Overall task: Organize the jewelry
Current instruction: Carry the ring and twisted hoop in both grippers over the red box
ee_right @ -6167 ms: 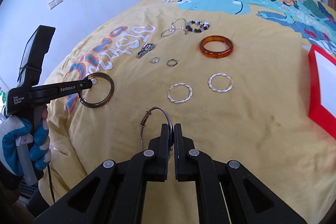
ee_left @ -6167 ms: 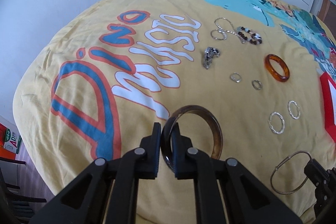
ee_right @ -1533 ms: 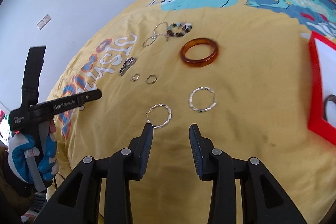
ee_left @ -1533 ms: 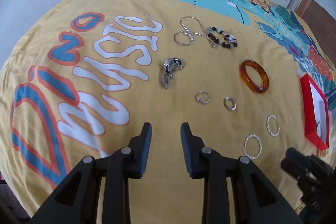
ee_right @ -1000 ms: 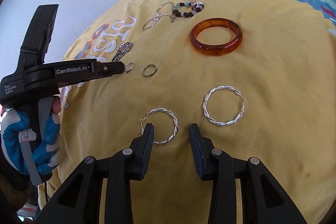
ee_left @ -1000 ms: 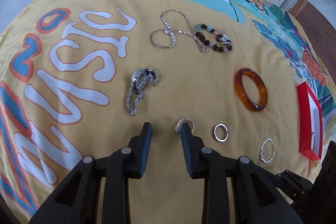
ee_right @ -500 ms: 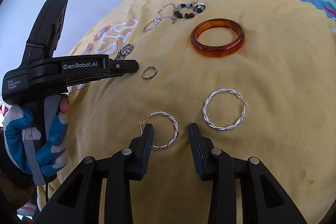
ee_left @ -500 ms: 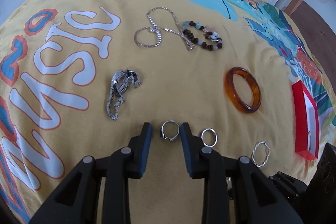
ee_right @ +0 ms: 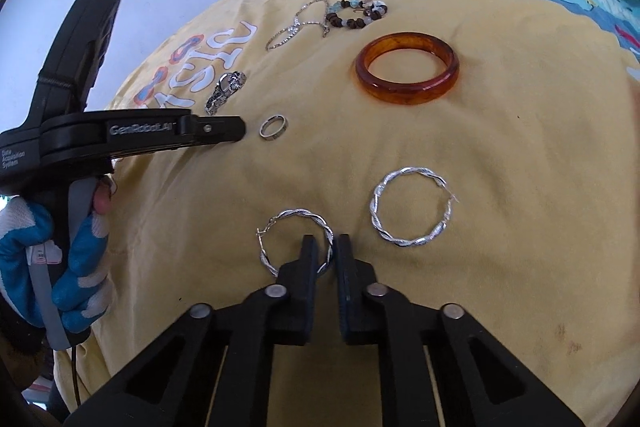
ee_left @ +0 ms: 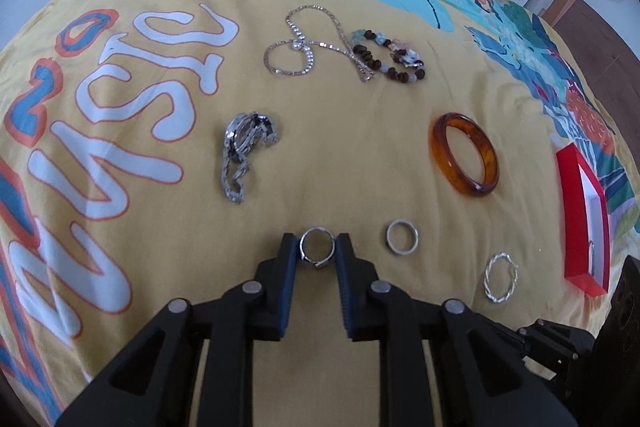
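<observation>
My left gripper (ee_left: 317, 251) stands with its jaws around a small silver ring (ee_left: 317, 250) on the yellow bedspread; the pads touch its sides or nearly so. A second silver ring (ee_left: 402, 236) lies just right of it. My right gripper (ee_right: 327, 251) has its jaws narrowed around the right rim of a twisted silver hoop earring (ee_right: 294, 241). A second twisted hoop (ee_right: 410, 205) lies to its right. The red jewelry box (ee_left: 585, 213) sits at the right edge.
An amber bangle (ee_right: 407, 67), a beaded bracket (ee_left: 388, 56), a silver chain necklace (ee_left: 304, 45) and a silver link bracelet (ee_left: 244, 153) lie farther back on the bedspread. The left gripper's body (ee_right: 132, 135) shows in the right wrist view beside a ring (ee_right: 273, 127).
Both grippers dropped their bangles earlier, opened and moved in. Over the last second the left jaws came around the small ring and the right jaws narrowed on the hoop's rim.
</observation>
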